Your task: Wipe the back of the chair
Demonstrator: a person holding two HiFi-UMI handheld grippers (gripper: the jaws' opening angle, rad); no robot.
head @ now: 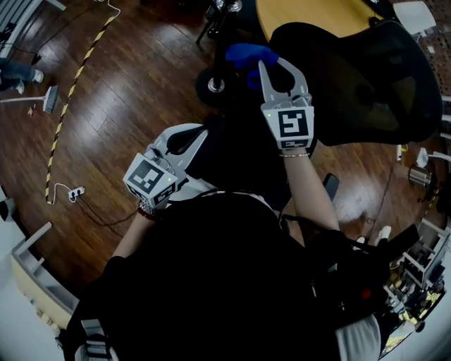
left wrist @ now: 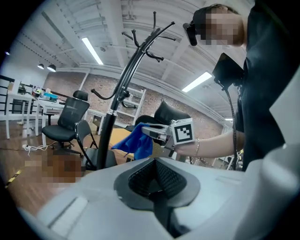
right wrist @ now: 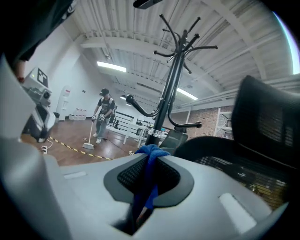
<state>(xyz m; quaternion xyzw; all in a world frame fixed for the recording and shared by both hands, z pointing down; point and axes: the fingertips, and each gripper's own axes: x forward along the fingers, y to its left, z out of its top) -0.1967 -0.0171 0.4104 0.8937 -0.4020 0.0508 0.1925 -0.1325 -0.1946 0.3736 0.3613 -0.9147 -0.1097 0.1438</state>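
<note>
The black mesh chair (head: 366, 77) stands on the wooden floor (head: 120, 106) by the edge of the desk (head: 317, 14), with a black coat stand (left wrist: 117, 93) near it. The right gripper (head: 273, 65) is held up at the near edge of the chair's back, its jaws clamped on a bunched blue cloth (head: 246, 55); whether the cloth touches the mesh cannot be told. The left gripper (head: 197, 135) hangs lower, close to the person's body, its jaws pressed together on nothing.

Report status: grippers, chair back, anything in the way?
Right gripper shut on blue cloth; left gripper shut, empty. Cloth up by the chair back, contact unclear. Coat stand close beside, not blocking.
</note>
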